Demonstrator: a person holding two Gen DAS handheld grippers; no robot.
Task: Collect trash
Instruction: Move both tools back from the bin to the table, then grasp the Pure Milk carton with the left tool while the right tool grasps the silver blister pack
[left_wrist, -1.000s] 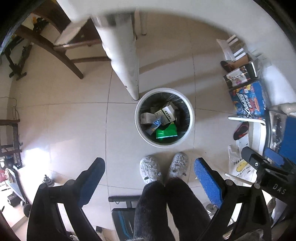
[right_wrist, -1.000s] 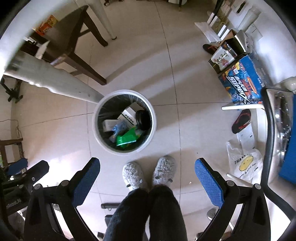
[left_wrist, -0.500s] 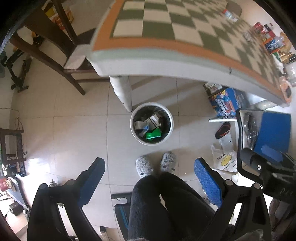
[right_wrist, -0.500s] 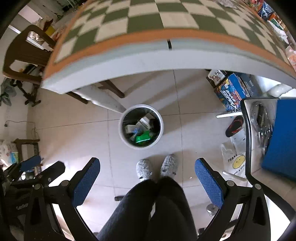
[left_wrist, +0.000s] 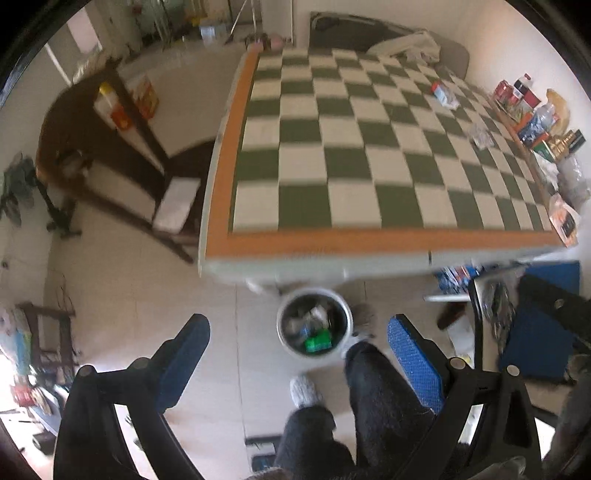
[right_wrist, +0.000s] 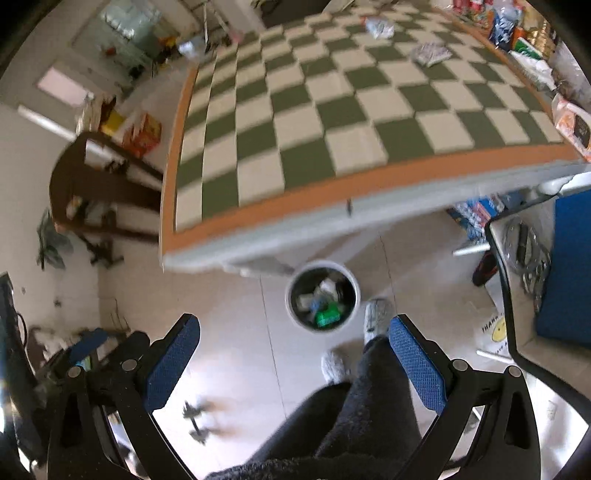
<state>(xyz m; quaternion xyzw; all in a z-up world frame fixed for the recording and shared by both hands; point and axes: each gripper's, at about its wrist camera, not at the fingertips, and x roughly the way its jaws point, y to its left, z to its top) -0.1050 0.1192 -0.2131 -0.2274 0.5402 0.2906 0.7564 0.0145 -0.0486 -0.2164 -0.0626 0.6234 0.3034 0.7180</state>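
Both spread wide and empty: left tool (left_wrist: 299, 354), right tool (right_wrist: 295, 354). Crumpled wrapper (right_wrist: 430, 52) far out on the checkered counter (right_wrist: 332, 110); looks light, crinkly, soft. Best pinched across a raised fold. Bin (right_wrist: 322, 297) below.

A pale tiled floor (left_wrist: 140, 280) fills the lower part of both views, with bright light falling on it at the left. Above it stands the counter (left_wrist: 369, 162), covered in a green-and-white chequered cloth with an orange border. A dark wooden chair (left_wrist: 110, 158) sits just beside its left edge (both are blurred). Cream walls (left_wrist: 517, 40) close off the far right corner.
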